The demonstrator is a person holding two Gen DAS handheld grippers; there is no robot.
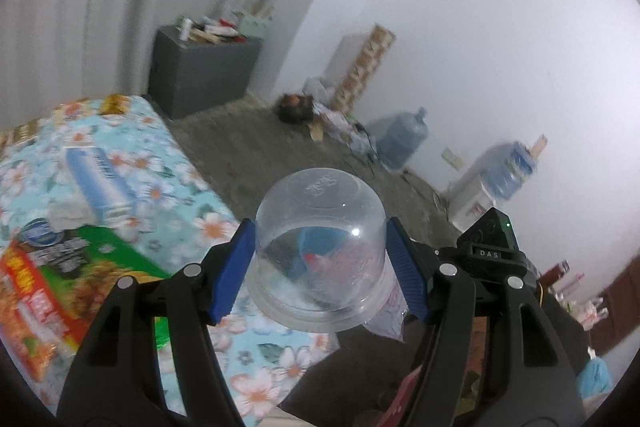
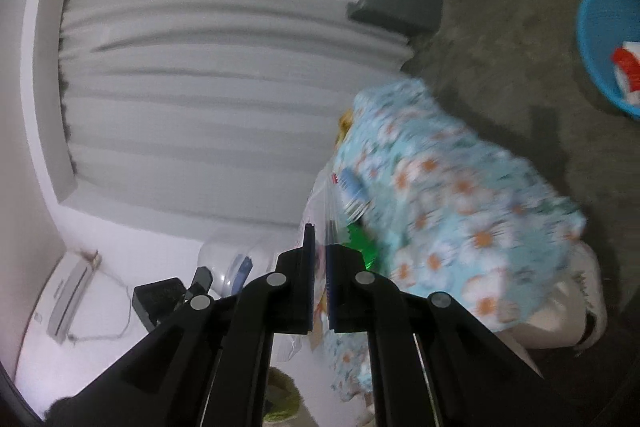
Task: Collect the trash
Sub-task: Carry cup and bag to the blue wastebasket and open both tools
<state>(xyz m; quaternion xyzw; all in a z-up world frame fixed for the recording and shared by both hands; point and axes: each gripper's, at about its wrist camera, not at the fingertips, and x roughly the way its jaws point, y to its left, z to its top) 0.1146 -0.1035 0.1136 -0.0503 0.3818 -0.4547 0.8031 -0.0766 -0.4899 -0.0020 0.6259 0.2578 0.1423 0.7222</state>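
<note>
Between the blue pads of the left gripper, in the left wrist view, sits a clear plastic dome-shaped container, held bottom-outward with the jaws spread fairly wide and a pad pressed on each of its sides. A crumpled clear plastic bag shows just below its rim. The gripper tilts downward past the corner of a table covered in a light-blue floral cloth, where a green and orange snack packet and a pale blue carton lie.

From the right wrist view, the right gripper is rolled sideways, its jaws nearly together and pinching a thin clear plastic film, blurred. Beyond it, a round blue plastic basin stands on the grey floor, well apart from the table, with a red and white wrapper inside.
</note>
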